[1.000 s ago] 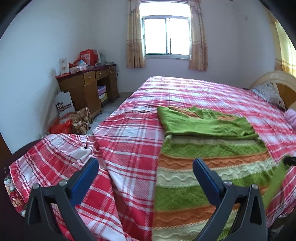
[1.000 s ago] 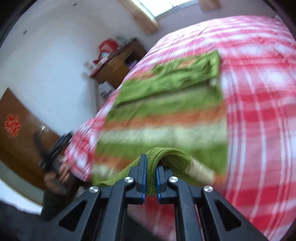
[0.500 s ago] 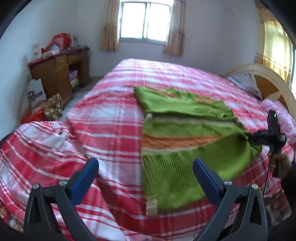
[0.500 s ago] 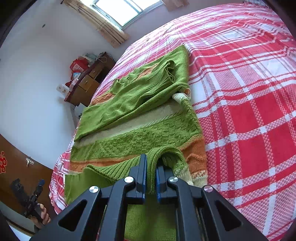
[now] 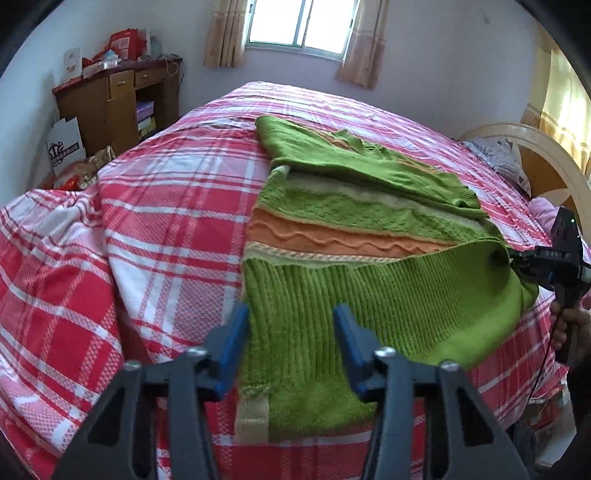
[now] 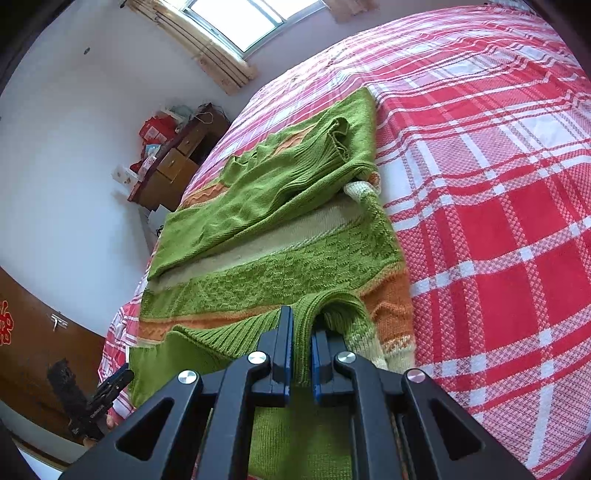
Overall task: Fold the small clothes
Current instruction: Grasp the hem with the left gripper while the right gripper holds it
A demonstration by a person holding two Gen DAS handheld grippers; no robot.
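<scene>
A green knit sweater [image 5: 369, 218] with orange and cream stripes lies flat on the red plaid bed [image 5: 166, 206], sleeves folded across its top. Its ribbed hem is folded up toward the middle. My left gripper [image 5: 291, 332] is open, its blue pads either side of the hem's left part, just above the fabric. My right gripper [image 6: 301, 347] is shut on the hem's right corner and holds it lifted; it also shows in the left wrist view [image 5: 546, 258]. The sweater fills the right wrist view [image 6: 280, 236].
A wooden desk [image 5: 114, 99] with clutter stands by the wall at far left, bags [image 5: 66, 147] on the floor beside it. The headboard [image 5: 535, 155] and pillows are at the right. A window [image 5: 299, 22] is behind the bed.
My right gripper carried the hem up over the lower body of the sweater. My left gripper moved in closer over the hem's left part and its jaws narrowed.
</scene>
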